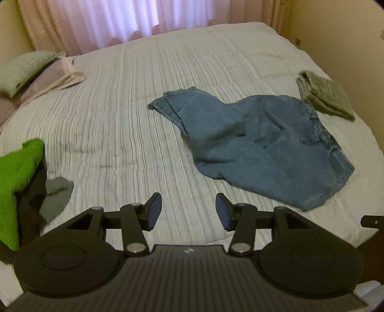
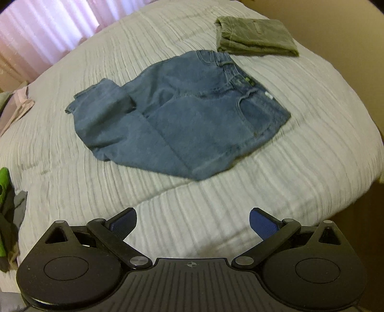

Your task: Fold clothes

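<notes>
A pair of blue jeans (image 1: 259, 146) lies partly folded on the white ribbed bedspread (image 1: 115, 115), legs doubled over, waistband to the right. It also shows in the right wrist view (image 2: 182, 120). A folded olive-grey garment (image 1: 324, 96) lies beyond the waistband, also in the right wrist view (image 2: 254, 36). My left gripper (image 1: 188, 211) is open and empty, above the bed near the jeans' lower edge. My right gripper (image 2: 193, 223) is open wide and empty, in front of the jeans.
A pile of bright green (image 1: 16, 177), dark and grey (image 1: 56, 194) clothes sits at the bed's left edge. A green pillow (image 1: 24, 69) and pink sheet (image 1: 62, 76) lie far left. Pink curtains (image 1: 144, 21) hang behind the bed. A wall stands to the right.
</notes>
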Tool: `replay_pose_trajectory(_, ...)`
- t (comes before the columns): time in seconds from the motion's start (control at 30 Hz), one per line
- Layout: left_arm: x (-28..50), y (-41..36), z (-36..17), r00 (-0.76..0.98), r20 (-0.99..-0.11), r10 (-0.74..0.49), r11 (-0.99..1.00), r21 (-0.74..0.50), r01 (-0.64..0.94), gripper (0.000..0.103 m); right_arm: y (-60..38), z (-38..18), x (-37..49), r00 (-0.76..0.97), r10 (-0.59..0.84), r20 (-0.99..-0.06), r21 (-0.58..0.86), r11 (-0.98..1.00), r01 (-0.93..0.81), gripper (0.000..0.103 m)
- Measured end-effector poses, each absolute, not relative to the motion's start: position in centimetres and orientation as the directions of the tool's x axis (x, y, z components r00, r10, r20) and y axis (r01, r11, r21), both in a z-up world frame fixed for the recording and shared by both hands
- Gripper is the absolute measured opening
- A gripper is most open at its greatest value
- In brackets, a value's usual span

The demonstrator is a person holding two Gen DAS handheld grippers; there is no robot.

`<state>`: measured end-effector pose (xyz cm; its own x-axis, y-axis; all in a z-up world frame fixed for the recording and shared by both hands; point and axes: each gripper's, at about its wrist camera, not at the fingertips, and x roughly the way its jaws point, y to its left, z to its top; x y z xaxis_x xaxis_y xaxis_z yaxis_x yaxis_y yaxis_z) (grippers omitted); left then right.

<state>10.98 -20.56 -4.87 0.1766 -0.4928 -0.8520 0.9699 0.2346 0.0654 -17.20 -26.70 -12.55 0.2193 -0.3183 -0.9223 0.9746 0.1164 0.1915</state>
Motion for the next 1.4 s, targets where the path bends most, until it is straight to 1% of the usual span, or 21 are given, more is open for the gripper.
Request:
replay_pose_trajectory(0.1,12.1,-20.0,-5.2,0.163,-0.857,-0.489,0.196,0.074,0.978,0.047,-24.7,-12.9,-16.5,0.203,-0.316,-0.927,0.189,0.072,0.979,0.103)
replay_pose_trajectory(0.23,13.1,-19.5,-5.9,0.147,-0.868,-0.474,0.155,0.082,0.984,0.051,-22.3,-13.3,-16.5,0.180,-0.302,-0.936,0.185,0.011,0.983,0.103)
replay_pose_trajectory(0.3,13.2,-19.4,-6.3,0.133,-0.872,-0.471,0.130,0.081,0.988,0.052,-21.5,-13.5,-16.7,0.167,-0.294,-0.941,0.181,-0.020,0.983,0.103)
replay_pose_trajectory(0.47,13.0,-19.3,-7.0,0.113,-0.883,-0.456,0.091,0.080,0.993,0.052,-21.3,-13.9,-17.9,0.170,-0.283,-0.944,0.200,-0.080,0.976,0.103)
replay_pose_trajectory(0.57,12.5,-19.6,-7.0,0.116,-0.884,-0.453,0.097,0.081,0.992,0.053,-22.6,-14.1,-18.3,0.167,-0.280,-0.945,0.193,-0.065,0.979,0.103)
replay_pose_trajectory(0.63,12.2,-19.9,-7.0,0.130,-0.882,-0.454,0.118,0.085,0.989,0.057,-24.0,-14.3,-18.4,0.173,-0.281,-0.944,0.187,-0.026,0.982,0.103)
replay_pose_trajectory(0.87,10.1,-22.3,-7.4,0.203,-0.878,-0.433,0.261,0.093,0.961,0.058,-30.2,-14.9,-21.3,0.214,-0.283,-0.935,0.198,0.084,0.977,0.103)
replay_pose_trajectory(1.1,5.8,-25.4,-8.7,0.261,-0.882,-0.392,0.405,0.089,0.910,0.060,-37.5,-16.9,-27.9,0.274,-0.297,-0.915,0.254,0.105,0.961,0.103)
replay_pose_trajectory(1.2,4.3,-26.3,-9.5,0.270,-0.890,-0.368,0.460,0.079,0.884,0.060,-40.5,-18.7,-30.8,0.309,-0.285,-0.907,0.304,0.063,0.950,0.103)
replay_pose_trajectory(1.33,3.2,-27.0,-10.6,0.287,-0.906,-0.312,0.514,0.093,0.853,0.060,-43.5,-22.3,-34.5,0.380,-0.261,-0.887,0.415,-0.093,0.905,0.102)
replay_pose_trajectory(1.4,3.0,-27.1,-11.1,0.294,-0.912,-0.287,0.534,0.102,0.839,0.060,-44.6,-24.4,-36.4,0.419,-0.276,-0.865,0.476,-0.186,0.859,0.101)
